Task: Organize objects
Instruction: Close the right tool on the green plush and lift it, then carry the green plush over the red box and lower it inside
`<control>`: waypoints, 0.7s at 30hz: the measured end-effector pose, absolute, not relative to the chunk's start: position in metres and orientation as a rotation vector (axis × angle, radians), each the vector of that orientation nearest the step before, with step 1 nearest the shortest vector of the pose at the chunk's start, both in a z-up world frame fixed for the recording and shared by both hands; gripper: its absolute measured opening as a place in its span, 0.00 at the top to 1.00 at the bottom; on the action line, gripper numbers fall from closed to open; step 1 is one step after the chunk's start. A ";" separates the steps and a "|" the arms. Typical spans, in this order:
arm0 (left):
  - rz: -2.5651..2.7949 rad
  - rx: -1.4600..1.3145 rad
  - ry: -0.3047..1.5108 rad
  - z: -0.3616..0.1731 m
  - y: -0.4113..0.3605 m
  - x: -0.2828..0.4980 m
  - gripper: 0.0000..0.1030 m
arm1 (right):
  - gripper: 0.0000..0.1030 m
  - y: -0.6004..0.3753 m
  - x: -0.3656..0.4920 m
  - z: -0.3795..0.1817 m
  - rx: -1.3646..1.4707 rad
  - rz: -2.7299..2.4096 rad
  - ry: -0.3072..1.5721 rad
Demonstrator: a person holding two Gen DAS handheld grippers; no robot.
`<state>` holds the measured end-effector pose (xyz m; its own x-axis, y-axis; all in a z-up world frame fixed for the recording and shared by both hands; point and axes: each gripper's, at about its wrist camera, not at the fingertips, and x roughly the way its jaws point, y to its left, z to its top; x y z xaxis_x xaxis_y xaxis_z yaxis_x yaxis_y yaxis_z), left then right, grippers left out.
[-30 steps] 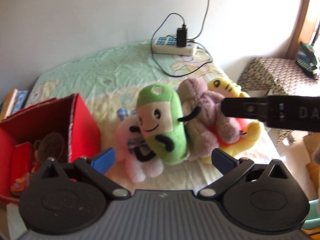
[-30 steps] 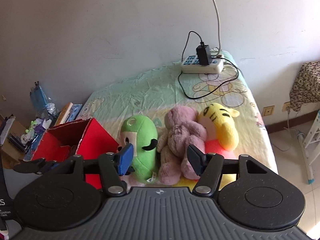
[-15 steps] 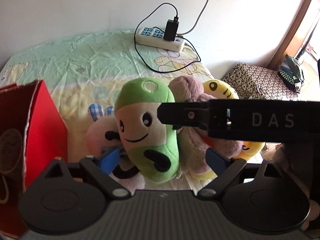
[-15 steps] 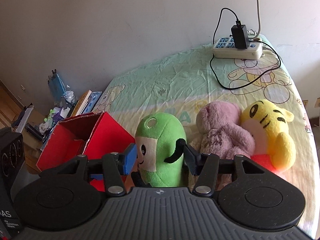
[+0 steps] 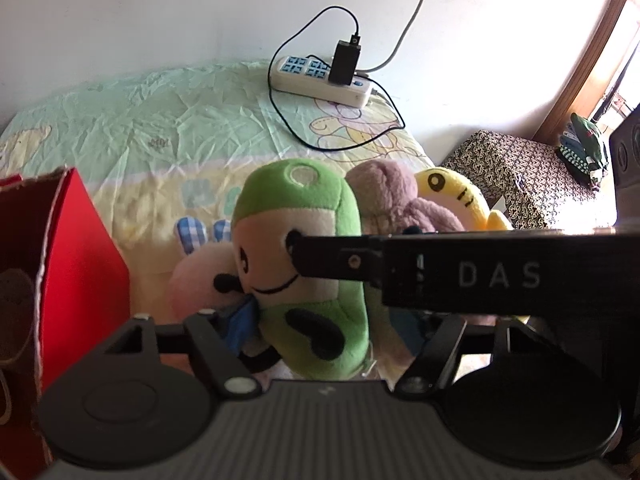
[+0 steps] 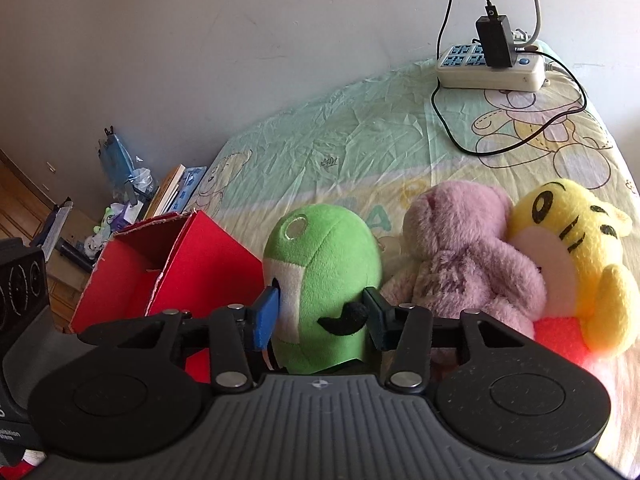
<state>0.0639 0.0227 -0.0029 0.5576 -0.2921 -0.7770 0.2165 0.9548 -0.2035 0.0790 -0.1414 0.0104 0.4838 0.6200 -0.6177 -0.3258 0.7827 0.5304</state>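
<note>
A green plush (image 5: 304,216) with a cream face stands upright on the bed. Both grippers have it between their pads. My left gripper (image 5: 322,326) is closing low on it: the blue left pad dents its side, and the right pad sits at the other flank, blurred. My right gripper (image 6: 320,318) is also closing, and its pads press both sides of the green plush (image 6: 324,264). In the left wrist view the right gripper's black finger lies across the plush's face. A pink plush (image 5: 200,280) leans behind it.
A purple bear (image 6: 460,248) and a yellow plush (image 6: 568,248) sit close to the right of the green one. An open red box (image 6: 168,264) stands at its left. A power strip (image 6: 492,68) with cables lies at the bed's far end. Books (image 6: 172,192) and clutter lie past the left edge.
Both grippers came forward and down onto the green plush. Their jaws narrowed around it, the left from wide open. The right gripper's finger slid across the plush's face in the left wrist view.
</note>
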 end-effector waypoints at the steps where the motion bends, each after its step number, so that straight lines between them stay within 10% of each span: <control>1: -0.305 -0.083 0.926 0.001 0.022 0.060 0.34 | 0.54 -0.144 0.077 0.013 0.375 0.593 0.891; 21: -0.228 -0.011 0.710 0.077 0.033 -0.006 0.34 | 0.56 -0.136 0.036 0.081 0.387 0.711 0.702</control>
<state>-0.0060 0.0331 0.0768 0.7343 -0.2114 -0.6450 0.2042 0.9750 -0.0871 0.0361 -0.1357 0.0809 0.5469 0.7059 -0.4501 -0.4590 0.7025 0.5439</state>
